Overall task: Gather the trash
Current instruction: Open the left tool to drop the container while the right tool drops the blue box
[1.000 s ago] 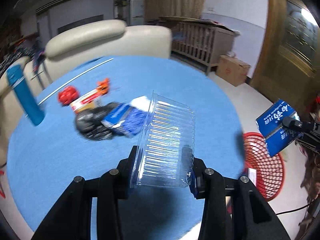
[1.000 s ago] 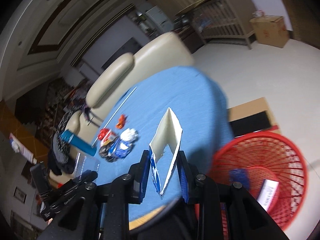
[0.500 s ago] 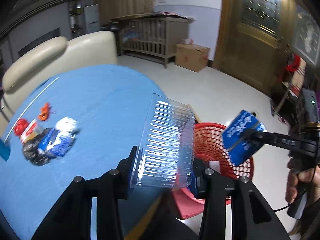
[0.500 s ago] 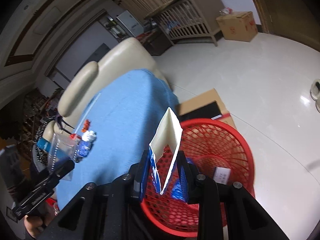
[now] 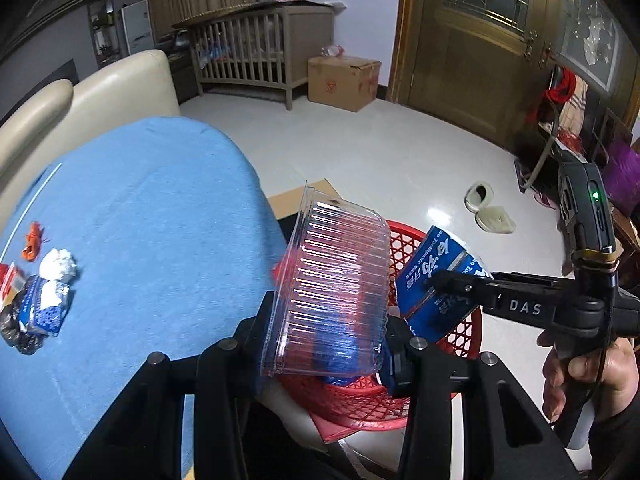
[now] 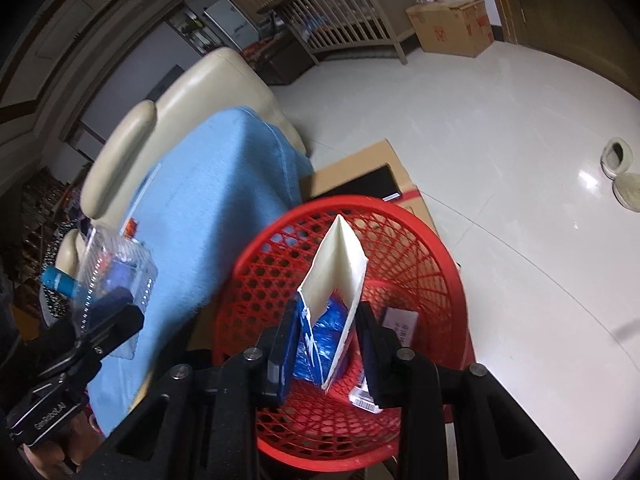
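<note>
Two tools are full. My right tool [image 6: 326,344] is opening over the red basket [image 6: 416,248] in the middle of its view, with the blue box [image 6: 334,280] between its pads. My left tool [image 5: 328,344] grips the clear tray [image 5: 336,292], low in its view, by the basket rim. If I drop the tray now, I think it could hit the rim and fall on the floor.
</note>
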The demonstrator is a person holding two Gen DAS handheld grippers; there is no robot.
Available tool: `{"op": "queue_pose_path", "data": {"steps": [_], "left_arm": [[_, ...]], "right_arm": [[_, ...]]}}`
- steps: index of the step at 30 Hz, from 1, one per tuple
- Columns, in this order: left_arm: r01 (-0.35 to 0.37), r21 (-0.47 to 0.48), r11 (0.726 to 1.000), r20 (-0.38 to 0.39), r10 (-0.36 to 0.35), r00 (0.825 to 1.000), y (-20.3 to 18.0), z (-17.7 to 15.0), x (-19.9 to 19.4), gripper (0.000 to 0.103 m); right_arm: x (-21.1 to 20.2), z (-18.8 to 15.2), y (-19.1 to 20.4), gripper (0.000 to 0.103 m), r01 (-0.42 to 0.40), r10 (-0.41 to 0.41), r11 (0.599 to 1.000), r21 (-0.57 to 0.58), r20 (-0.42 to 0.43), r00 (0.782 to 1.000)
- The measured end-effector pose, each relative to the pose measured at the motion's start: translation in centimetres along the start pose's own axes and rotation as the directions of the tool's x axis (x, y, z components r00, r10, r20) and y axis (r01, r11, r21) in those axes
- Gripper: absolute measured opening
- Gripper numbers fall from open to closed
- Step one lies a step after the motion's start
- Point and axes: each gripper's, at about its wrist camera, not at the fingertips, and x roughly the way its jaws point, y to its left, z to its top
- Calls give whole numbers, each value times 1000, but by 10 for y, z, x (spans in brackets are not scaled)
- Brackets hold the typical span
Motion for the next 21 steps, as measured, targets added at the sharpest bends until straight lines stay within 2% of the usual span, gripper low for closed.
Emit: {"op": "queue_pose_path", "data": {"steps": [1, 2, 3, 17, 20, 21], "left_arm": [[2, 2, 1000, -5, -2, 1000, -1, 1, 2, 45], [5, 3, 1000, -10, -5, 1000, -3, 2, 4, 45], [9, 8, 1000, -18, -9, 1000, -5, 4, 7, 45], [39, 50, 998, -64, -36, 997, -25, 7, 29, 45], [26, 68, 997, -83, -21, 996, -30, 9, 35, 48], [23, 70, 997, -89, -17, 996, -32, 9, 39, 56]], "right_arm": [[2, 0, -3, 42, 13, -13, 1000, 7, -7, 1000], [2, 0, -5, 61, 17, -16, 1000, 17, -9, 1000], [0, 0, -7, 66, 15, -15, 1000, 25, -2, 1000], [-53, 20, -12, 66, 27, -34, 998, 52, 139, 990], [-62, 24, -12, 66, 37, -46, 997, 61, 162, 986], [-65, 25, -12, 66, 36, -47, 997, 64, 168, 985]]}}
